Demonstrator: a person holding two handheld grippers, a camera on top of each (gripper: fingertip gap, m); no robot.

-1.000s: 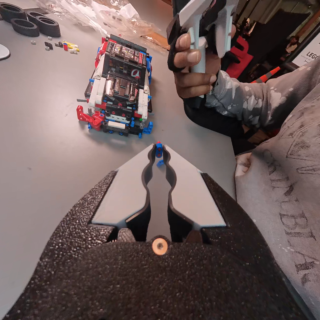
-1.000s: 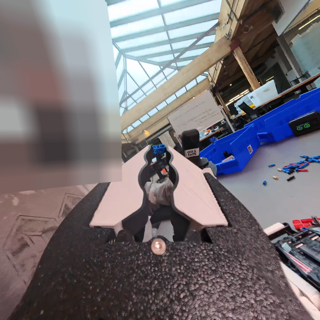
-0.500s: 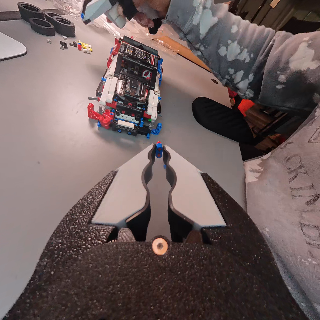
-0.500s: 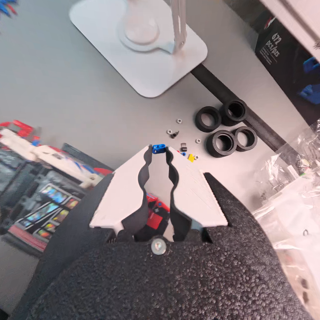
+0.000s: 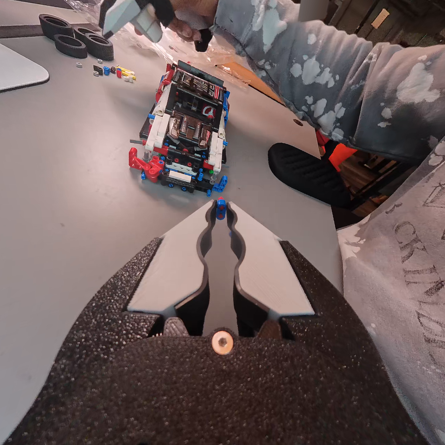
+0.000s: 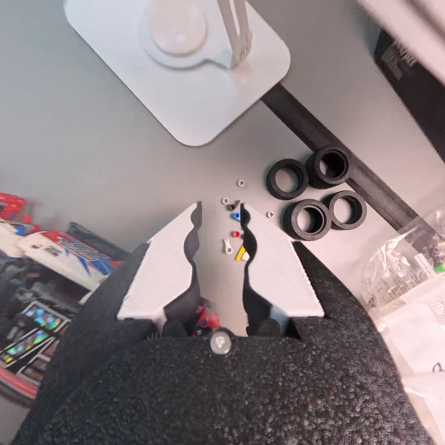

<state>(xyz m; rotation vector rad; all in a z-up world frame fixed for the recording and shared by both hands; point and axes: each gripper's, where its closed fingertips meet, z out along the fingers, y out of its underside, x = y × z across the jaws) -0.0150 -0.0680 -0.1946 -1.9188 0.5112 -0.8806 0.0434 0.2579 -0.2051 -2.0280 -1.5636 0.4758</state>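
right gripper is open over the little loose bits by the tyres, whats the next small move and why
Probably lift the right gripper straight up. Its fingers stand apart with nothing between them, and the small blue piece lies on the table among the loose bits beside the black tyres.

left wrist view: low over the grey table (image 5: 60, 192), looking forward along its fingers at the brick-built car (image 5: 187, 134) nearby, with the tyres (image 5: 77, 38) farther off. right wrist view: higher, tilted steeply down, close above the tyres (image 6: 310, 192) and small loose pieces (image 6: 233, 231). both views share car, tyres, loose pieces and white base plate (image 6: 183, 72).
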